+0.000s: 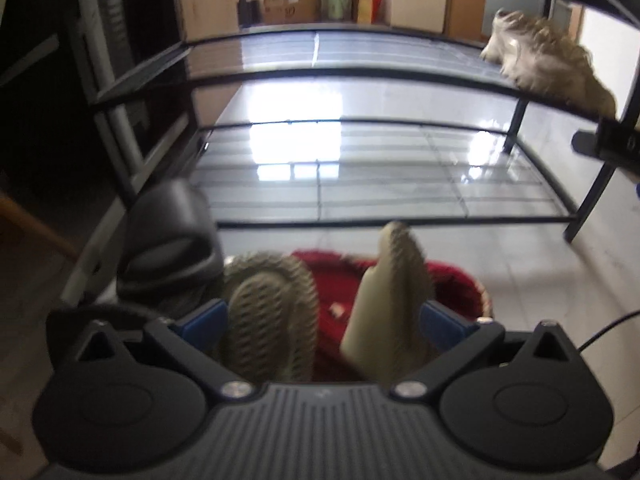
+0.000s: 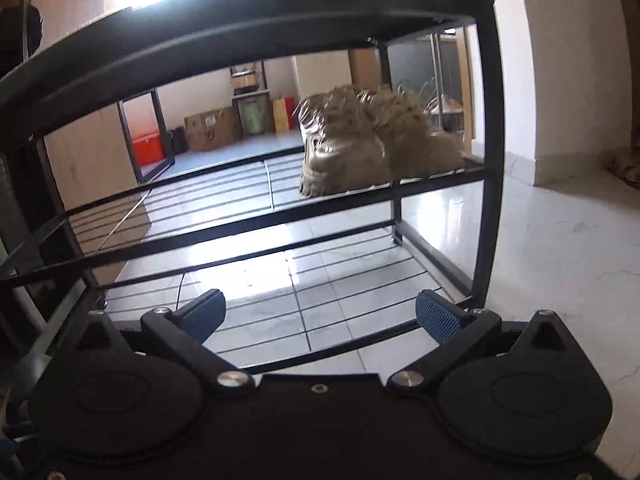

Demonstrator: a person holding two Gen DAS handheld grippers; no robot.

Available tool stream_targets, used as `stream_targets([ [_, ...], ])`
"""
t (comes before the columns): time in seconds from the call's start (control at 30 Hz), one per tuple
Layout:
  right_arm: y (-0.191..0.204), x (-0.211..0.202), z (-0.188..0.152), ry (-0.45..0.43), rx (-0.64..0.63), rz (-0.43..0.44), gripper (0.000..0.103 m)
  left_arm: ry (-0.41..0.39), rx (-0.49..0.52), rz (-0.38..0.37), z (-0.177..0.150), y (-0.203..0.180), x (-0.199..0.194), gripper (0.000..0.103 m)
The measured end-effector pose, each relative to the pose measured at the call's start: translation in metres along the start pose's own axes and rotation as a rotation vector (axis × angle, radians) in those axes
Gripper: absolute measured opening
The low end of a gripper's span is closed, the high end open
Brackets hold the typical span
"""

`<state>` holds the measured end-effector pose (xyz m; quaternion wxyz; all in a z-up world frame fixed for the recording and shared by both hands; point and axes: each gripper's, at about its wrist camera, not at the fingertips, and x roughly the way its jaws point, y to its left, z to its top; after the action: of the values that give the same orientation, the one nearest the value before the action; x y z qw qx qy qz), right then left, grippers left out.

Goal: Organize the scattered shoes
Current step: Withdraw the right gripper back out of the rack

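My left gripper [image 1: 324,320] is shut on a pair of tan shoes: one treaded sole [image 1: 266,320] faces the camera by the left pad, and the other shoe [image 1: 394,300] stands on edge against the right pad. Ahead stands a black metal shoe rack [image 1: 320,70] with wire shelves. A pair of tan lace-up boots [image 1: 548,60] sits on the right end of its middle shelf, and the boots [image 2: 360,148] also show in the right wrist view. My right gripper [image 2: 320,312] is open and empty, low in front of the rack's bottom shelf [image 2: 320,280].
A red plush thing with a woven rim [image 1: 460,280] lies on the floor behind the held shoes. A black bin [image 1: 172,240] stands at the rack's left foot. The floor is glossy white tile [image 2: 560,260], with boxes [image 2: 210,128] beyond the rack.
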<state>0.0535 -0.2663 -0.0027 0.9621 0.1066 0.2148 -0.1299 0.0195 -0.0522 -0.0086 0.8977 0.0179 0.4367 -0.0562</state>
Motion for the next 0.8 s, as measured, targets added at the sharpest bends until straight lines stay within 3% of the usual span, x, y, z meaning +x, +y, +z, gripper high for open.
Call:
stream_targets([
  [0.17,0.000,0.016,-0.011,0.102,0.014,-0.019,0.103,0.117,-0.057,-0.048,-0.002,0.003,0.021,0.102],
  [0.57,0.001,0.016,-0.016,0.130,0.019,-0.025,0.103,0.101,0.042,0.004,-0.009,-0.006,0.018,0.102],
  [0.8,-0.001,0.018,-0.015,0.137,0.035,-0.037,0.103,0.067,-0.013,-0.029,-0.009,0.000,0.016,0.102],
])
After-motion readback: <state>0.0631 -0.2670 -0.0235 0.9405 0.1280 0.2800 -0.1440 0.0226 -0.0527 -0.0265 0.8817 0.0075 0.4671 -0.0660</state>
